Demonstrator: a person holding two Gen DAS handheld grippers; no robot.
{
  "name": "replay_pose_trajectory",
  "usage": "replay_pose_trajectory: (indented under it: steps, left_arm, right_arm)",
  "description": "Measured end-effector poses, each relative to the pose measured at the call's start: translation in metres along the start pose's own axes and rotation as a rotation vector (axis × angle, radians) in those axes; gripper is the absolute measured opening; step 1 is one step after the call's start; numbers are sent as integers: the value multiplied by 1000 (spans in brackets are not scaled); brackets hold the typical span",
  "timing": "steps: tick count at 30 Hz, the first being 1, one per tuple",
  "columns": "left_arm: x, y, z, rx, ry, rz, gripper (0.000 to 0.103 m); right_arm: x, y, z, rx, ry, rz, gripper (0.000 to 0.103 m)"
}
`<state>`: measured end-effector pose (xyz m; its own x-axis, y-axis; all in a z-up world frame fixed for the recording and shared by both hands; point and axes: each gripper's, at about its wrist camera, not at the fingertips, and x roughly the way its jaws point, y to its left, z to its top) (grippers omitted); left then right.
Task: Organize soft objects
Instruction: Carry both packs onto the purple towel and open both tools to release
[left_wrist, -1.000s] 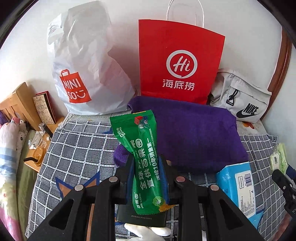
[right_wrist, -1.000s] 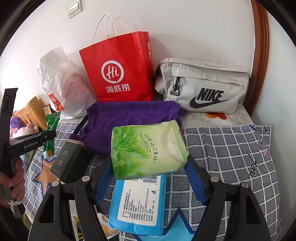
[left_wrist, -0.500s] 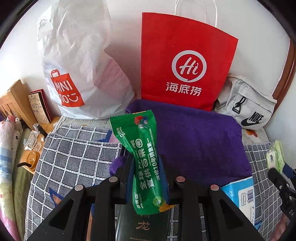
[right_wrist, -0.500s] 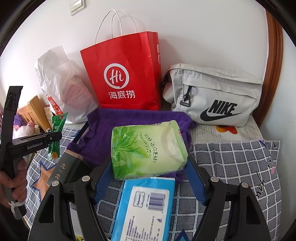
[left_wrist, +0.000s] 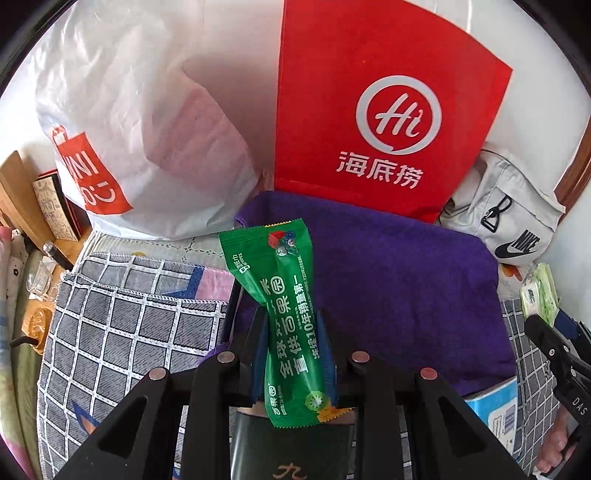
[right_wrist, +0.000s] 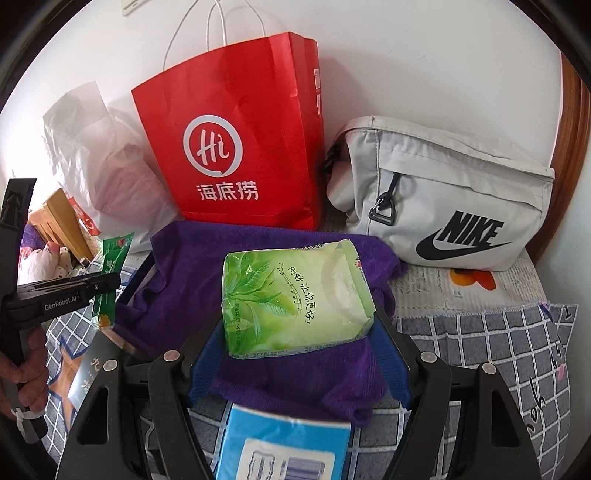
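Left gripper (left_wrist: 293, 354) pinches green wipes sachet (left_wrist: 286, 317); right gripper (right_wrist: 299, 343) clamps green tissue pack (right_wrist: 295, 299). Both over purple towel (left_wrist: 399, 280); red paper bag (right_wrist: 236, 147) at 12 o'clock.

Green wipes sachet (left_wrist: 286, 325), upright, pinched at its waist, centre frame; pale green tissue pack (right_wrist: 295, 299), slightly tilted, clamped by its sides, centre; purple towel (right_wrist: 266, 369) spread beneath.

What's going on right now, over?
Left gripper shut on green sachet. Right gripper shut on tissue pack. Both above purple towel, facing red bag. Nothing in the way.
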<state>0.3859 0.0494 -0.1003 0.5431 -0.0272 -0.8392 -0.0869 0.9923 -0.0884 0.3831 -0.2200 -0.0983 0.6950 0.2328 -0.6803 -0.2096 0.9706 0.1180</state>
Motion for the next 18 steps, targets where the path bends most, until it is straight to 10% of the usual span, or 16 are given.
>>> replay_pose_trajectory:
  steps: [18]
  left_arm:
    - [66,-5,30,9,126,-30,25]
  right_arm:
    - [83,-7,17,-37,137,9,74]
